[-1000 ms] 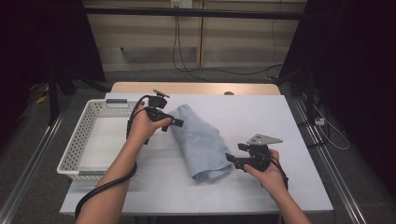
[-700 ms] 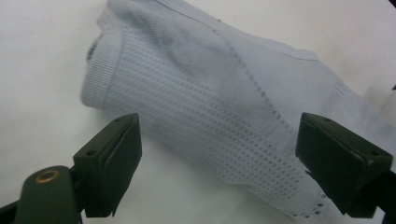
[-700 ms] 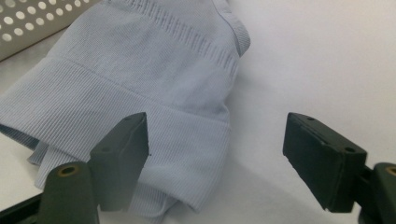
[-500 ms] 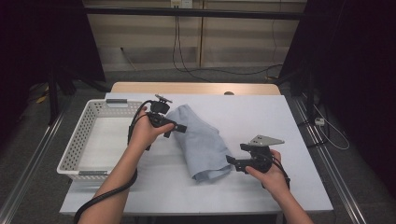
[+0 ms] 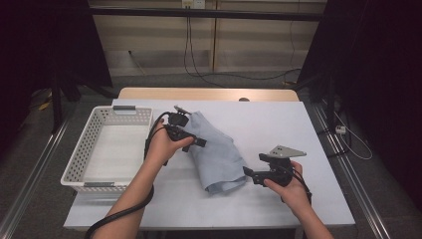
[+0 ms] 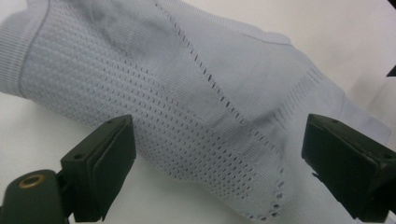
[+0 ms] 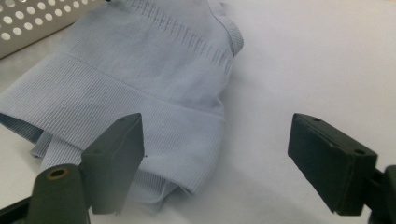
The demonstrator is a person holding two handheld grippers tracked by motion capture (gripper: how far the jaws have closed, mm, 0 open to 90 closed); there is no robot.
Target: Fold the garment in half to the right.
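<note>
A folded light-blue knit garment (image 5: pixel 215 152) lies on the white table (image 5: pixel 278 124), running from far left to near right. My left gripper (image 5: pixel 203 143) hovers at the garment's left side, open, its jaws having just opened further. In the left gripper view (image 6: pixel 215 177) the mesh cloth (image 6: pixel 187 93) lies under and ahead of the spread jaws, with neither pad pressing it. My right gripper (image 5: pixel 247 173) sits by the garment's near end, open, its jaws having just widened. In the right gripper view (image 7: pixel 215 163) the ribbed hem (image 7: pixel 140 121) lies by the left jaw, unpinched.
A white perforated basket (image 5: pixel 79 159) stands on the table's left part, its corner also in the right gripper view (image 7: pixel 28 28). Bare tabletop extends to the right of the garment. Cables hang at the wall behind, and black curtains flank the table.
My left hand has slid nearer and slightly right along the garment's left side. The right hand has stayed put. The garment lies as before.
</note>
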